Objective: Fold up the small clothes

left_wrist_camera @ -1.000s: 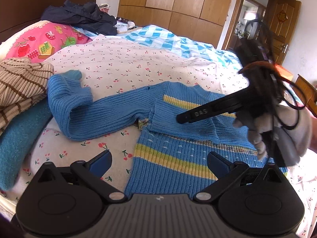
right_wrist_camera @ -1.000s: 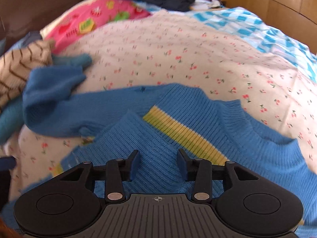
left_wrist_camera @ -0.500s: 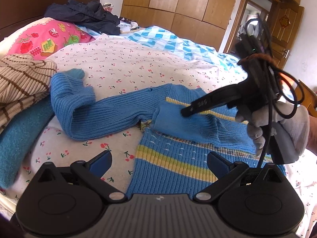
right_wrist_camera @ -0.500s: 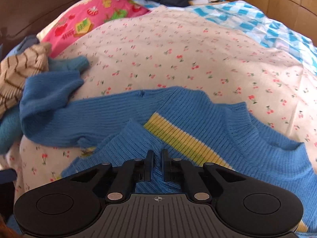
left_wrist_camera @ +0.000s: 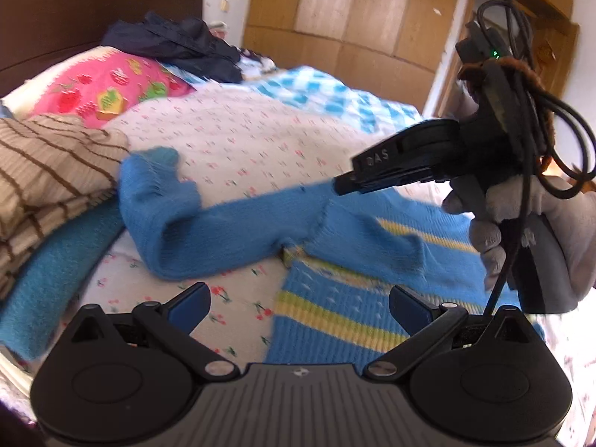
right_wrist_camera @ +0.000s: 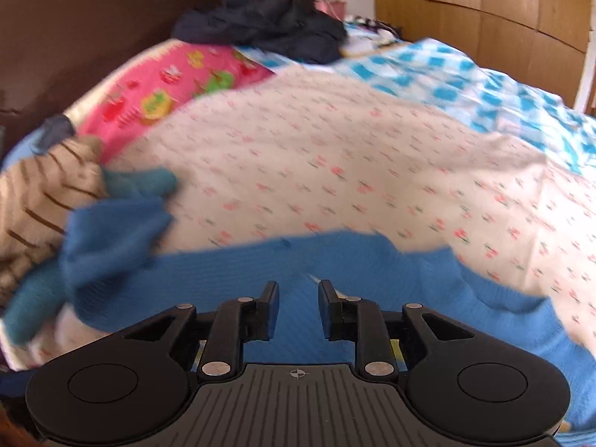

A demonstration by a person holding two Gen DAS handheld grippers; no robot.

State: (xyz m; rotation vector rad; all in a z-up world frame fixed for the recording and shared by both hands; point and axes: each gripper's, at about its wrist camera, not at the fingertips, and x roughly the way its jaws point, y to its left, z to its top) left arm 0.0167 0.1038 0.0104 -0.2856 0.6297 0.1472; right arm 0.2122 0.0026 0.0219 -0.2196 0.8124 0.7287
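Left wrist view: left gripper (left_wrist_camera: 300,300) with jaws spread wide, empty, hovering over the striped hem of the blue sweater (left_wrist_camera: 335,313) laid on the cherry-print quilt (left_wrist_camera: 238,138). Right gripper (left_wrist_camera: 344,185), seen from the side, lifted above the shoulder region, whereas half a second ago it was down at the folded-in sleeve (left_wrist_camera: 368,242); from this angle, impossible to tell how far apart the jaws stand. Other sleeve (left_wrist_camera: 193,223) unfolded, trailing left to the striped beige knit (left_wrist_camera: 48,171) and teal garment (left_wrist_camera: 52,260). Right wrist view: right gripper (right_wrist_camera: 298,307) now parted, nothing between the fingers, after being pinched shut on knit fabric half a second ago; sleeve released, so probably one sleeve fold done, one pending. Room for moving: open quilt beyond the collar; crowded left edge, with cuff touching the pile; pink pillow (right_wrist_camera: 167,85) and dark clothing (right_wrist_camera: 260,26) well apart, near the headboard (right_wrist_camera: 93,29).
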